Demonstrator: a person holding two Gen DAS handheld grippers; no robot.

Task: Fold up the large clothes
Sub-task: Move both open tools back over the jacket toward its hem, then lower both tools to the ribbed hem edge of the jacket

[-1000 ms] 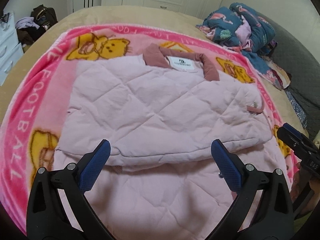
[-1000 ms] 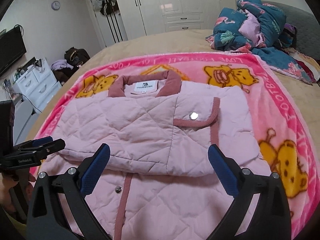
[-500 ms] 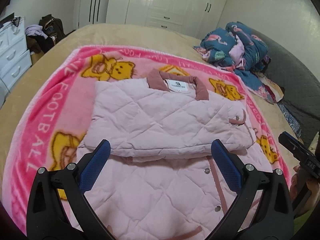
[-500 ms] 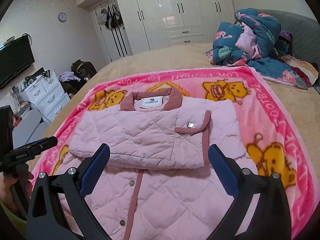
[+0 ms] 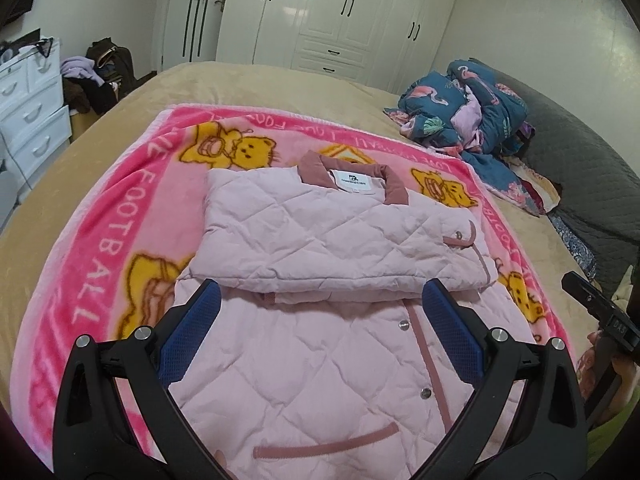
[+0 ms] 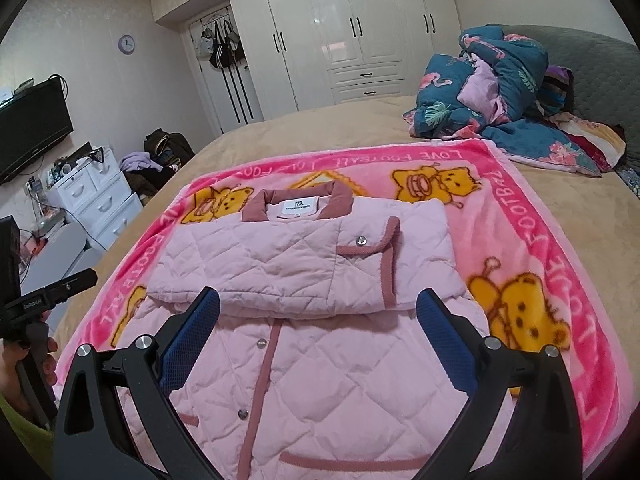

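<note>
A pale pink quilted jacket [image 5: 332, 240] [image 6: 304, 268] with a darker pink collar lies flat on a pink bear-print blanket [image 5: 104, 232] [image 6: 532, 208]. Its sleeves are folded across the chest, forming a thick band; the snap-button front extends toward me. My left gripper [image 5: 320, 312] hovers open above the jacket's lower half, nothing between its blue pads. My right gripper [image 6: 318, 316] is likewise open over the lower front, empty. Each gripper's handle shows at the edge of the other's view, held by a hand.
The blanket lies on a tan bed [image 5: 248, 84]. A heap of blue floral bedding [image 5: 464, 108] [image 6: 500, 92] sits at the far right. White drawers [image 5: 32, 116] and a dark bag [image 6: 164, 148] stand left of the bed; white wardrobes [image 6: 340, 32] line the back wall.
Both grippers have pulled back and risen away from the jacket, so more of its lower half and the room now show. The jacket has not moved.
</note>
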